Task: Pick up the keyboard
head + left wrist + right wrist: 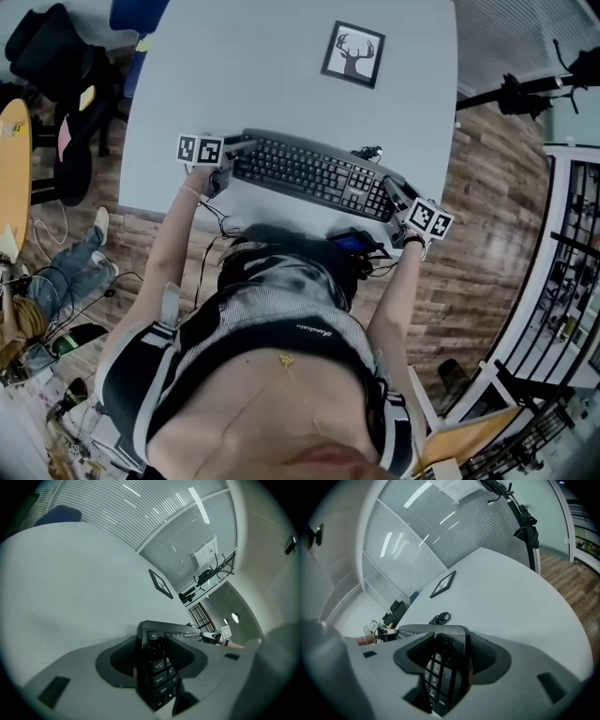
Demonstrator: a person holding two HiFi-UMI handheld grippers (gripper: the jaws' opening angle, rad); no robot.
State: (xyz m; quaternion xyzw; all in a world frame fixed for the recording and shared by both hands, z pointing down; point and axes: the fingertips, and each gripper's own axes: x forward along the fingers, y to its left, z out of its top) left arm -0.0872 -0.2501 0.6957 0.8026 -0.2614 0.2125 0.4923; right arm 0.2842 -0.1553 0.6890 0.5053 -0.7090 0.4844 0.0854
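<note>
A black keyboard (309, 173) lies across the near part of the white table (244, 75). My left gripper (234, 156) is shut on its left end, my right gripper (394, 194) on its right end. In the left gripper view the keyboard (159, 679) stands edge-on between the grey pads (117, 660), Esc key uppermost, with the gripper (152, 660) closed on it. The right gripper view has the numeric-pad end of the keyboard (440, 674) clamped in the gripper (445, 658). I cannot tell whether the keyboard rests on the table or is lifted off it.
A framed deer picture (353, 53) lies at the far side of the table. The keyboard's coiled cable (368, 152) sits just behind its right half. Dark chairs (47, 56) stand at the left, and wooden floor (487, 187) lies to the right.
</note>
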